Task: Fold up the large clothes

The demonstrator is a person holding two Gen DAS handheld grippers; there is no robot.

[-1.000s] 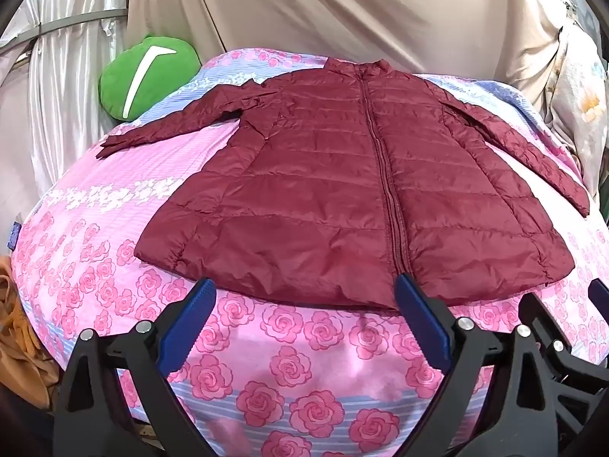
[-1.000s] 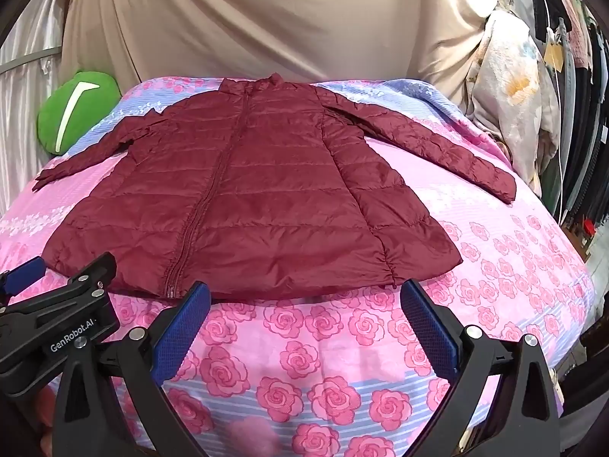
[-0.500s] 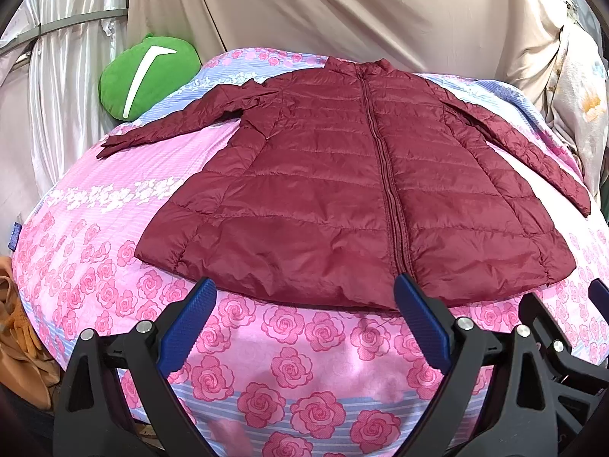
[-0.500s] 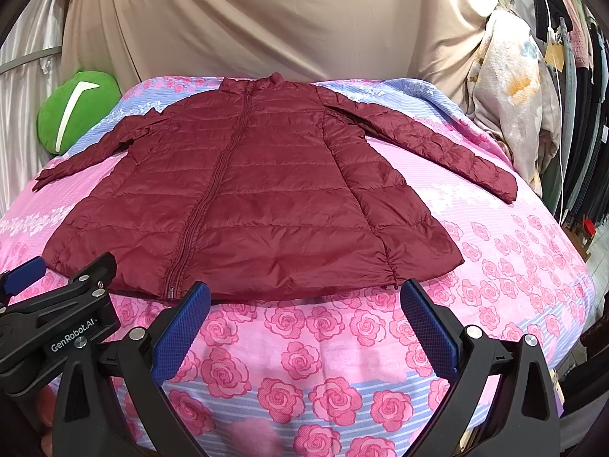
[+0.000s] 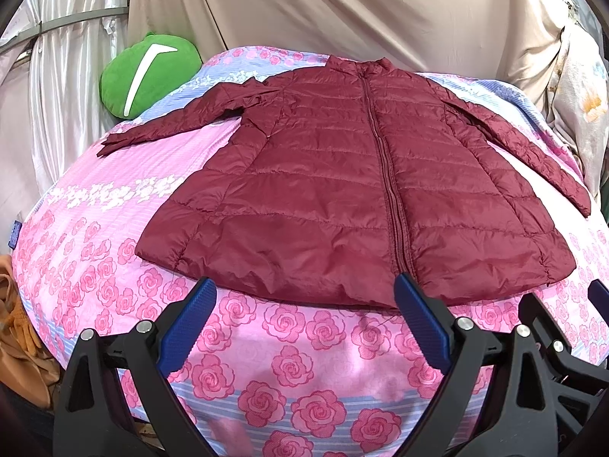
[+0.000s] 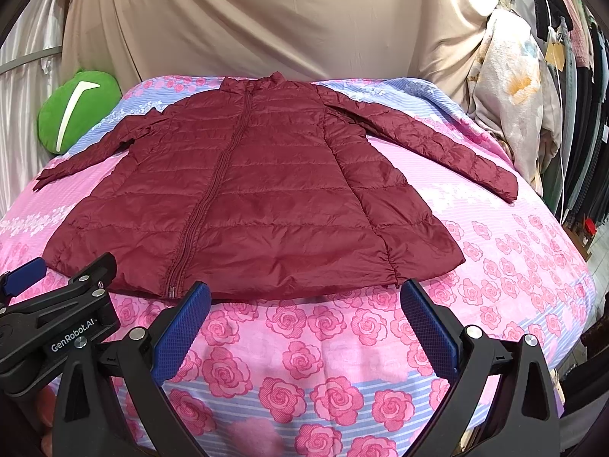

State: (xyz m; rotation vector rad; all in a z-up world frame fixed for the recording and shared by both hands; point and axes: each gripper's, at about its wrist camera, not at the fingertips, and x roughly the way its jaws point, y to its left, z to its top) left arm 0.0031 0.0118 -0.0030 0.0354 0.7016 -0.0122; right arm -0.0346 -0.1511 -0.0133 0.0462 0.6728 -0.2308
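A dark red quilted jacket (image 5: 342,190) lies flat and zipped on a pink rose-print bed cover (image 5: 289,365), collar away from me, both sleeves spread out to the sides. It also shows in the right wrist view (image 6: 259,205). My left gripper (image 5: 304,323) is open and empty, hovering just short of the jacket's hem near the zip's lower end. My right gripper (image 6: 304,323) is open and empty, just short of the hem at its right half. The left gripper's body (image 6: 57,327) shows at the lower left of the right wrist view.
A green cushion (image 5: 146,74) sits at the bed's far left. Beige drapes (image 5: 342,7) hang behind the bed. A floral blanket (image 6: 514,87) and hanging clothes (image 6: 582,76) stand at the right. Orange fabric (image 5: 19,342) lies beside the bed's left edge.
Both grippers have drifted very slightly; the jacket lies as before and nothing was grasped.
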